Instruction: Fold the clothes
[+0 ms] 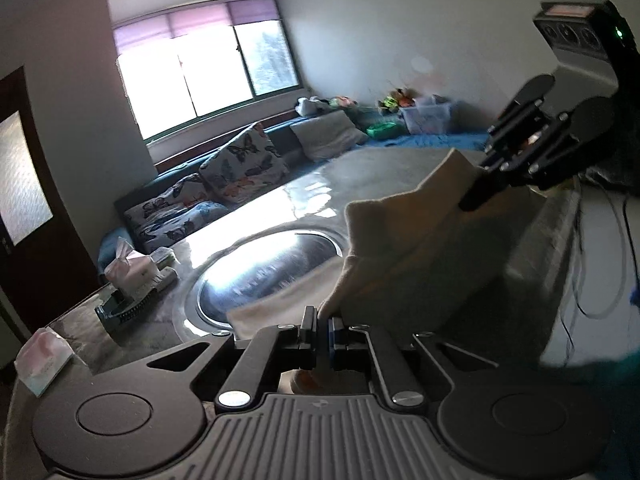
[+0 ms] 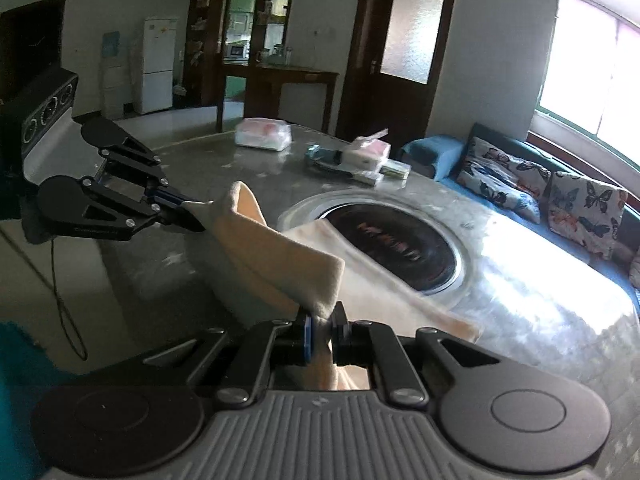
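Holding the cloth (image 2: pixel 280 264) up by two spots so it hangs between the grippers, which looks to me like the setup for a fold. The left gripper (image 1: pixel 323 334) is pinched tight on one bit of the edge, and the right gripper (image 2: pixel 322 332) is clamped on another bit, fabric bunched between its pads. From the left camera you can see the right one across from it, biting into the far end of the cloth. So both jaws are closed on the same piece.

The cloth is a cream, soft-looking thing, can't tell if it's a towel or a garment. Most of it is lifted off the table (image 2: pixel 520 280), but a lower flap trails down and lies on the top next to the round inset hob (image 2: pixel 400 248), near the table's near edge. My guess is that's on purpose: keep the bottom resting so it anchors, then bring the held edge over it.

The tissue packs (image 2: pixel 264 134) and the other clutter sit toward the far edge, well apart from the cloth, so nothing's in the way there.

Frames are a bit smeary, so I can't say exactly how much fabric each claw has. If either grip is only on one layer the fold could come out crooked.
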Available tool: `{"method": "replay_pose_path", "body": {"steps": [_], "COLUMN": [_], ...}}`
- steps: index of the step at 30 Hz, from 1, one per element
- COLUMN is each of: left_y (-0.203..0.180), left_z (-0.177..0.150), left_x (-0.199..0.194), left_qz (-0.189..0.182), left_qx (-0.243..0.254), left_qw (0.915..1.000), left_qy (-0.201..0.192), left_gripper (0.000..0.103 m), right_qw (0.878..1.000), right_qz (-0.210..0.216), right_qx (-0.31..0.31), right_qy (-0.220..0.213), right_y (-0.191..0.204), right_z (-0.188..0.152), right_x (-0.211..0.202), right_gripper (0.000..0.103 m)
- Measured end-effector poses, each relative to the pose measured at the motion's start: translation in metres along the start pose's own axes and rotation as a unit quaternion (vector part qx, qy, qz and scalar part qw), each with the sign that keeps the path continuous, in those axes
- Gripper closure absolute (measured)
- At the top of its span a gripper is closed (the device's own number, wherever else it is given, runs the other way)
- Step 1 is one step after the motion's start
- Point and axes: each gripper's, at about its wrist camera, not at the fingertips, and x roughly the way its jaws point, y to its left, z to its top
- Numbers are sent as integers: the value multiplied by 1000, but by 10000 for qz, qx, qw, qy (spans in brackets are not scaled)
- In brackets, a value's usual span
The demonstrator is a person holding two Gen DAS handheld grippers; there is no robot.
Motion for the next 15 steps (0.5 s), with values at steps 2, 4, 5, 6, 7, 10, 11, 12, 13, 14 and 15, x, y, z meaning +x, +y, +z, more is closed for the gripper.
{"method": "replay_pose_path", "body": {"steps": [2,4,5,6,7,10,11,12,13,14,15], "left_y": [12,23,29,35,41,58,64,66,68,69,70], "left_z": [2,4,5,6,7,10,11,9,5,2,-2], "left_x": [24,50,63,76,89,127,140,149,156,164,172], "left_qz": [45,91,114,137,160,228,251,280,310,340,370], "left_qx": [-142,-287,-360,-432,-505,-721,-794,-841,-883,-926,-968], "left_qw": [9998,9991,9986,9979,9972,9941,9929,9918,9907,9896,9884], "left_qy": [138,296,376,455,534,771,850,918,983,1048,1113], "left_gripper": [97,97,97,97,97,97,97,97,97,96,94], "right_qw": [10000,9999,9997,9995,9992,9972,9962,9951,9939,9927,9911], "right_qz": [-34,-75,-107,-144,-164,-300,-344,-388,-409,-424,-477], "right_qx": [-1,26,53,81,156,451,570,690,810,929,1056], "right_qy": [49,143,205,268,344,524,559,593,622,648,657], "right_y": [-16,-32,-40,-48,-56,-75,-80,-85,-88,-91,-93], "right_z": [11,20,24,27,29,27,24,20,15,10,4], "right_x": [16,38,51,64,77,118,130,142,151,160,166], "right_gripper": [95,95,95,95,95,95,95,94,94,93,91]}}
